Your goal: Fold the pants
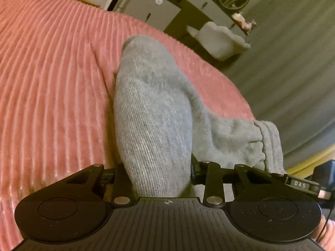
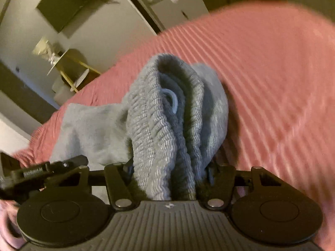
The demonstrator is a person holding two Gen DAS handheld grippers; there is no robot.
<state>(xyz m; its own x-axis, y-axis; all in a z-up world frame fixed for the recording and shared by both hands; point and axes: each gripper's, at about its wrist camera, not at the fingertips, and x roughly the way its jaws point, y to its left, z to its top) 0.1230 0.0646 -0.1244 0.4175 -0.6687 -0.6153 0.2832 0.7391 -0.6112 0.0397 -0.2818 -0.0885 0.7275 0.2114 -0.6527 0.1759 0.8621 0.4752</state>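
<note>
The grey sweatpants (image 1: 152,108) lie on the pink ribbed bedspread (image 1: 52,79). My left gripper (image 1: 155,175) is shut on a thick bunch of the grey fabric, which bulges up between the jaws and hides the fingertips. A ribbed cuff or waistband end (image 1: 270,140) hangs to the right. In the right wrist view my right gripper (image 2: 171,175) is shut on the ribbed elastic waistband (image 2: 159,129), doubled over, with a pale drawstring eyelet (image 2: 170,100) showing. More of the pants (image 2: 92,129) spreads to the left over the bedspread (image 2: 272,83).
The bed's edge runs along the right in the left wrist view, with grey floor (image 1: 282,73) beyond. A white seat (image 1: 219,39) and cabinets (image 1: 150,6) stand past the bed. In the right wrist view, a small yellow side table (image 2: 71,69) stands by the wall.
</note>
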